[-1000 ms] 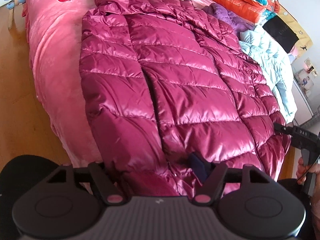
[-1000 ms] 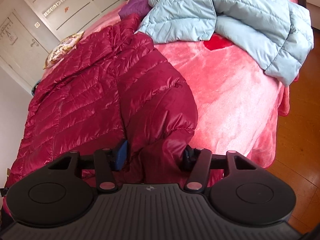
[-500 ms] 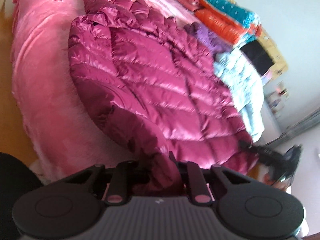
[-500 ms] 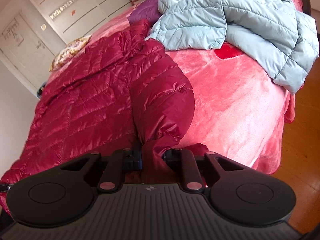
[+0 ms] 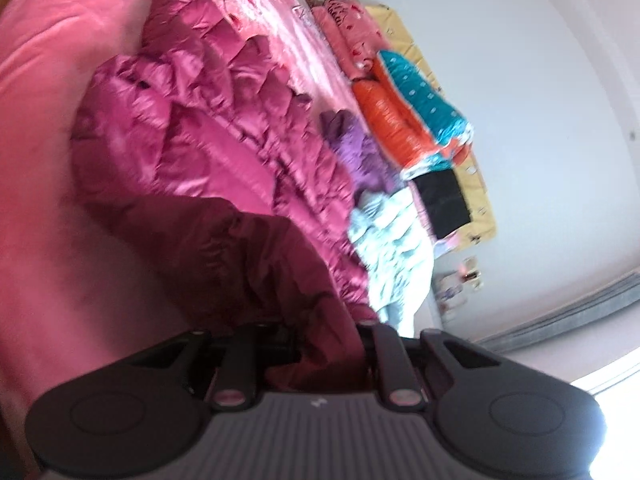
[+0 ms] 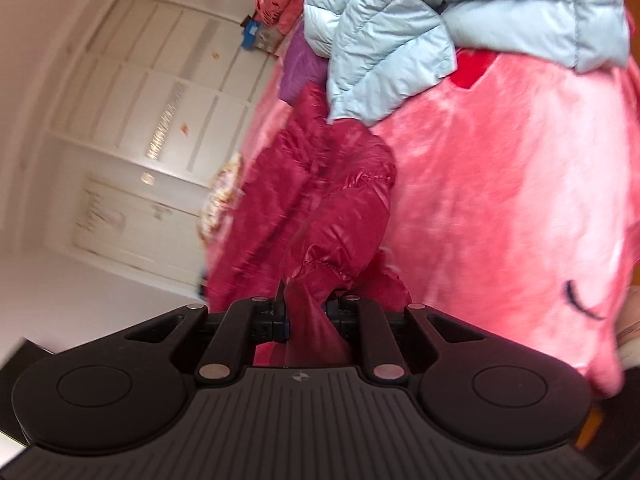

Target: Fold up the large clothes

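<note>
The left tongs (image 5: 320, 344) are clamping a dark fold of the magenta puffer jacket (image 5: 208, 128), the fabric bunching up between the two narrow arms right at the camera's edge. The right tongs (image 6: 306, 312) are pinching the jacket's (image 6: 340, 216) cuffed end, squeezed tight with a wrinkled tongue of cloth sticking back toward the handle. Ahead of the left tongs the rest of the jacket is lying spread on the pink bedspread (image 5: 48, 80), stretching away toward the far end of the bed. Beyond and to the right of them a purple garment (image 5: 356, 140) and a pale blue puffer jacket (image 5: 396, 236) are sitting beside the magenta one, with folded orange and teal quilts (image 5: 416, 116) stacked further off against the wall. Ahead of the right tongs the pale blue jacket (image 6: 460, 20) is overlapping the magenta sleeve's upper part.
</note>
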{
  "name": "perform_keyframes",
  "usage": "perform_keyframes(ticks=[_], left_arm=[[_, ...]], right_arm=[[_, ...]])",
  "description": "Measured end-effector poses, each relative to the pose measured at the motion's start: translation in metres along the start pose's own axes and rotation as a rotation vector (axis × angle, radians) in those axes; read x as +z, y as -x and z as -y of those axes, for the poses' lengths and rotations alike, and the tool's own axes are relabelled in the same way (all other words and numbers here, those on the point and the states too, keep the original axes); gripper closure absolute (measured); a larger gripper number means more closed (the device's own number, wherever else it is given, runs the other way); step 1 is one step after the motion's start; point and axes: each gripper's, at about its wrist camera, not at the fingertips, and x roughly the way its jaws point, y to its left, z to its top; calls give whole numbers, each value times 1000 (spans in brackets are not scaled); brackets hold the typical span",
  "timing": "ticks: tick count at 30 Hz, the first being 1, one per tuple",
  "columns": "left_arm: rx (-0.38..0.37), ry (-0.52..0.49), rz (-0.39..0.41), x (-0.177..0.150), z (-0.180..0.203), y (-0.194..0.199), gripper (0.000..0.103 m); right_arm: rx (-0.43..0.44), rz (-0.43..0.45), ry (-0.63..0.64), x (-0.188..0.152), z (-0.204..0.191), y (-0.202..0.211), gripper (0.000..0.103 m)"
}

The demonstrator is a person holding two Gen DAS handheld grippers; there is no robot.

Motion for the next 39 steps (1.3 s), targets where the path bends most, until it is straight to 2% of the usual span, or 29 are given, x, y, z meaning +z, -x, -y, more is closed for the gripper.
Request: perform_keyframes(ticks=[4, 10, 18, 25, 28, 35, 38, 39], left_arm=[[-56, 29, 34, 25, 1, -9, 89], [-135, 84, 133, 69, -2, -16, 89], [-205, 177, 337, 141, -27, -31, 89], [-242, 193, 466, 192, -43, -54, 89], [-222, 206, 478, 206, -56, -67, 89], [-82, 263, 473, 219, -90, -75, 87], [-84, 256, 478, 224, -89, -69, 71], [-90, 249, 491, 225, -88, -65, 59]], right_arm=[[55, 17, -41, 3, -15, -12, 87], [147, 68, -122, 22, -34, -33, 87], [213, 128, -118, 76, -68, -84, 87], [222, 157, -45, 132, -103, -157, 87], [189, 166, -3, 155, -111, -189, 87], [71, 113, 15, 177, -94, -272, 85], [47, 111, -7, 177, -82, -293, 79], [39, 112, -14, 176, -78, -297, 76]])
